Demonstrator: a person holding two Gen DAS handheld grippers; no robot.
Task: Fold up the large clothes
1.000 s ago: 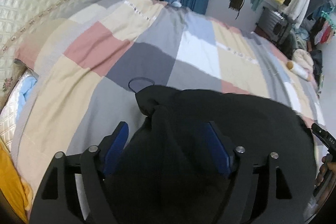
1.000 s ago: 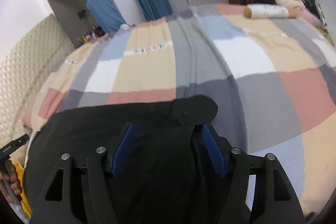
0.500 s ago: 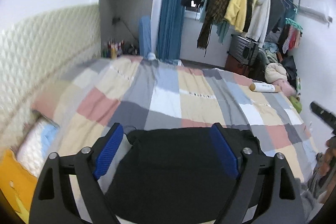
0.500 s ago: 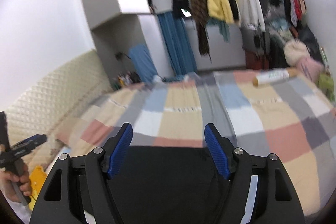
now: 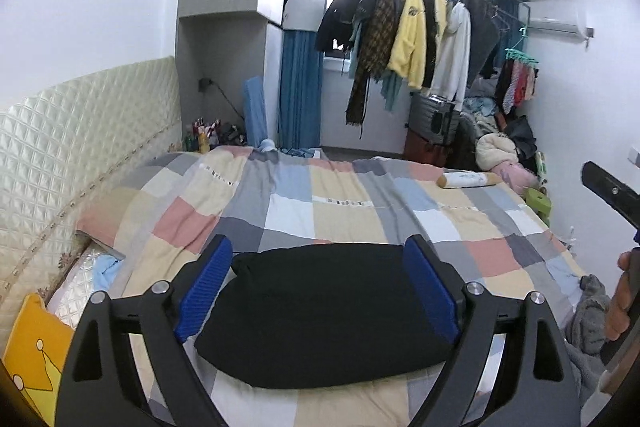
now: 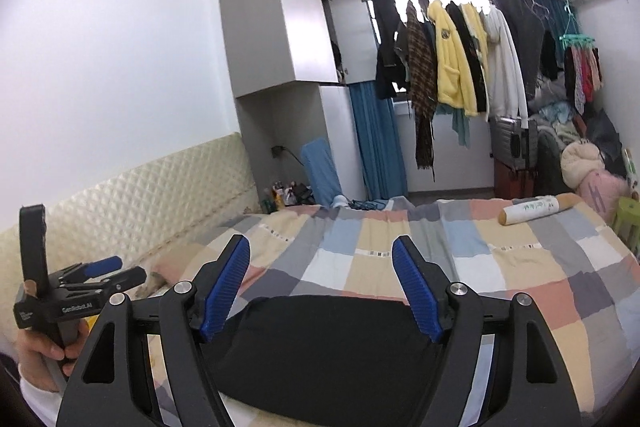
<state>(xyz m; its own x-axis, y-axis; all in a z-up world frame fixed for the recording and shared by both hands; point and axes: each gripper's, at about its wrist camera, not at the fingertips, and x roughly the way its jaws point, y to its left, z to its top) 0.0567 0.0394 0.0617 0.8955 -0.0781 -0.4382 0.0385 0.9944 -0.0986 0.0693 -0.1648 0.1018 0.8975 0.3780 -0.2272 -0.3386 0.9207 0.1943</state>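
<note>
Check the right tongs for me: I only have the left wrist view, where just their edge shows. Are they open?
Observer: Yes, the right tongs are open; their jaws have just been opening, nothing between them.
Operator: Do they touch the black garment?
Observer: No, the black garment lies folded on the bed, below the pads and apart.
Operator: And the left hand?
Observer: The left hand, with a white sleeve, is well left of the garment.

Folded garment [image 5: 320, 311] sits on the near part of the bed [image 5: 344, 203], headboard [image 5: 68, 155] along the left, rolled pillow [image 5: 466, 180] far right, clothes rack [image 5: 420, 39] behind.
</note>
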